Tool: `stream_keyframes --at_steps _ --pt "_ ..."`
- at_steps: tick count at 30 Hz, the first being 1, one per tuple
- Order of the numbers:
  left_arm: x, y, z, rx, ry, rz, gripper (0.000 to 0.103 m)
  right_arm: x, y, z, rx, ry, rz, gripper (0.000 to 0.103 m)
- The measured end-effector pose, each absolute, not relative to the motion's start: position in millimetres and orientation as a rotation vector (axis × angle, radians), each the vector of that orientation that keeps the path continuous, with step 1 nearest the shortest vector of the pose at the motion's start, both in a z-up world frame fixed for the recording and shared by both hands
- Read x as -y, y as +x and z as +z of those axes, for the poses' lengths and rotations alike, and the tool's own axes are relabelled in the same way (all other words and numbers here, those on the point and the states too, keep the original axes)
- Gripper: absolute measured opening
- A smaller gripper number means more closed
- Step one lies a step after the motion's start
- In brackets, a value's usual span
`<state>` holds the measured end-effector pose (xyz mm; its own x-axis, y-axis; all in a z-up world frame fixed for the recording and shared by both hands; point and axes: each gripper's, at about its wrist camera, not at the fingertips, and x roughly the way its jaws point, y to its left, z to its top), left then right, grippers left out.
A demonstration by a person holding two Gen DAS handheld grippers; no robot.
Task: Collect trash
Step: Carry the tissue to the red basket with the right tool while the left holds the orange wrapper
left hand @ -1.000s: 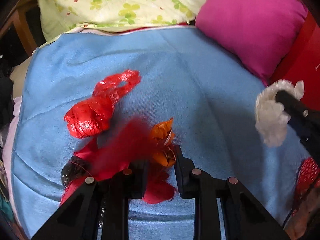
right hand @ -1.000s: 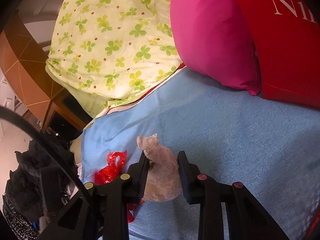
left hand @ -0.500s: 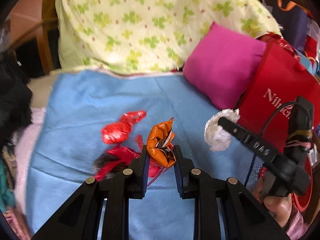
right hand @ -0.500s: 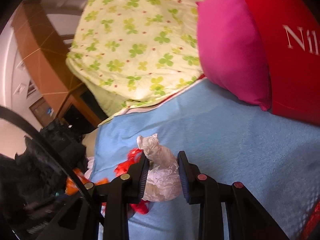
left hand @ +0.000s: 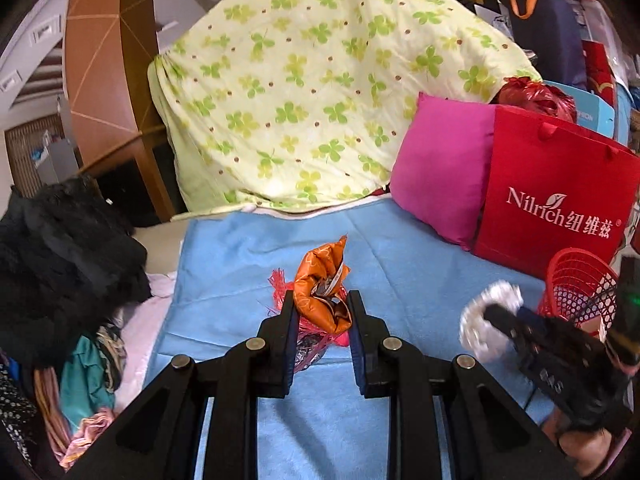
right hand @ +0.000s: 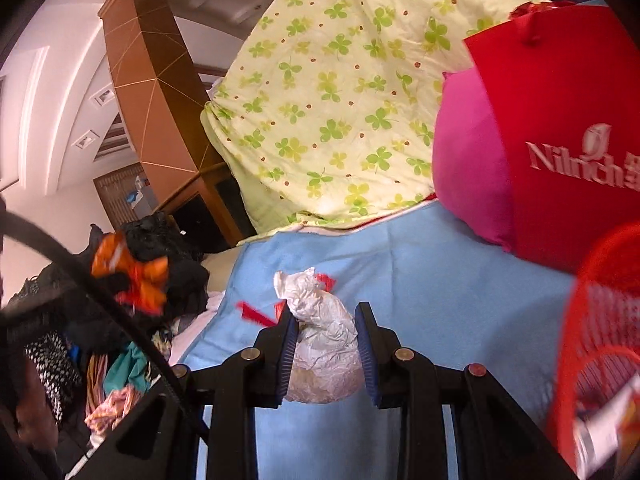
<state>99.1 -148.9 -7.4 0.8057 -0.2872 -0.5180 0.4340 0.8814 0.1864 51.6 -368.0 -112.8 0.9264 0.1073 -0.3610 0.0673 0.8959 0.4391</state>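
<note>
The left tongs (left hand: 322, 312) pinch a crumpled orange snack wrapper (left hand: 322, 292), with red plastic scraps (left hand: 308, 326) hanging among it, above the blue blanket (left hand: 400, 264) on the bed. The right tongs (right hand: 326, 330) are clamped on a wad of white crumpled paper (right hand: 324, 344), also clear of the blanket. The red mesh basket (right hand: 600, 320) stands at the right edge of the bed, just in front of the red paper bag (left hand: 556, 196) and the pink pillow (left hand: 440, 168).

The step in hand looks like carrying both loads to that basket. To do it well, keep both grips firm until each piece is over the basket's mouth, not its rim. The right load is nearer, so it should probably drop first; then the left can cross without the tongs colliding. The dangling red scraps could snag on the mesh or fall short, so let go from well inside the opening.
</note>
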Motion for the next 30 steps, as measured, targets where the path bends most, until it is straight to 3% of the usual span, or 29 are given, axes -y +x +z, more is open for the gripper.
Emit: stream_keyframes --at_steps 11,30 --pt "148 51 18 -0.401 0.317 -0.406 0.024 363 -21 -76 -0.352 0.431 0.019 0.031" --pt "145 25 26 -0.384 0.306 -0.428 0.025 344 -73 -19 -0.261 0.376 0.055 0.031"
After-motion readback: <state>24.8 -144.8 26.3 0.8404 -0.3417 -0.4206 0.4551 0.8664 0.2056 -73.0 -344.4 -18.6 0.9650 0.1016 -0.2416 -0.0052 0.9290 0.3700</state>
